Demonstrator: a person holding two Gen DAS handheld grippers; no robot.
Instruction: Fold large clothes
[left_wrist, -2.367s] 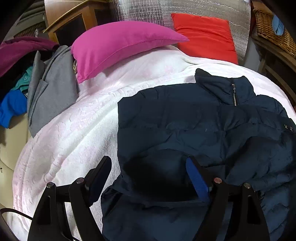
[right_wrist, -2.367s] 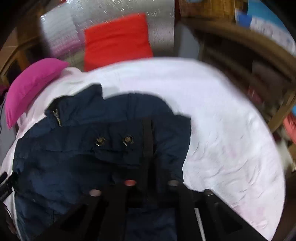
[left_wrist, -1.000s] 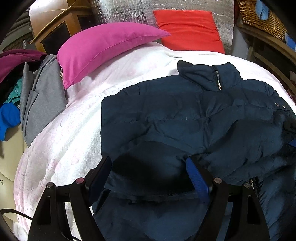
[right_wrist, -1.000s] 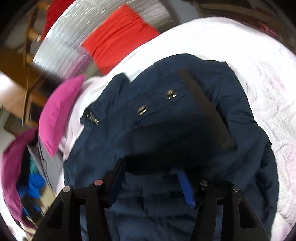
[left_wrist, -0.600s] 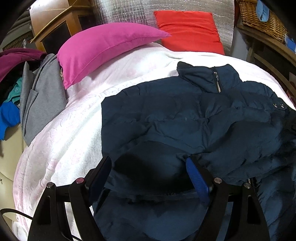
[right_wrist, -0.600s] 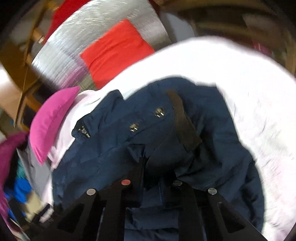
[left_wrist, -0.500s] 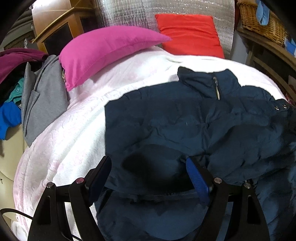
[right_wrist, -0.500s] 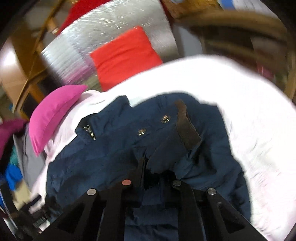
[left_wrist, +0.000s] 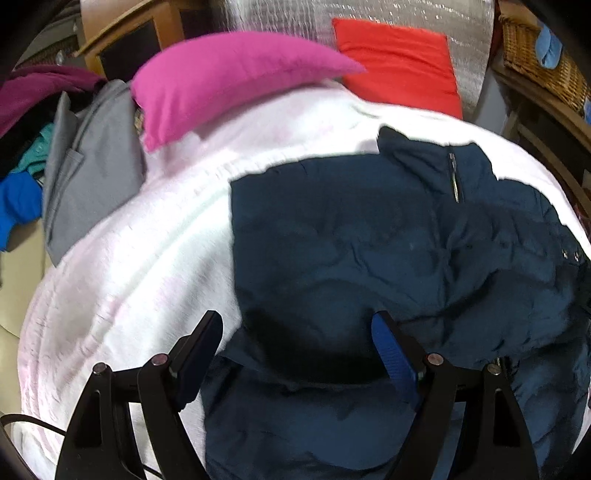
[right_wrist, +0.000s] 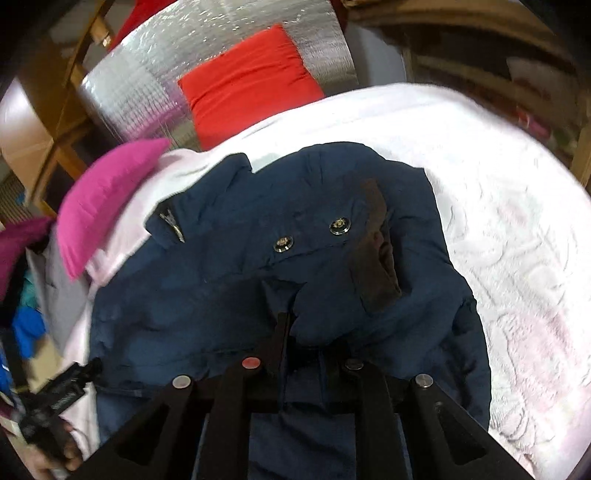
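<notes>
Right wrist view: the right gripper (right_wrist: 295, 328), wide a second ago, has just clamped a fold of the quilted navy puffer jacket (right_wrist: 229, 280) and bunched it upward, two metal snaps (right_wrist: 339, 225) just beyond its tips. The jacket lies on a white textured bedspread (right_wrist: 509, 236). The left gripper (left_wrist: 297, 334) hangs spread above the hem, grasping nothing. Beyond: one magenta pillow (left_wrist: 225, 77), one red cushion (left_wrist: 399, 62).

Bright overexposed white, motion blur, fisheye warp
</notes>
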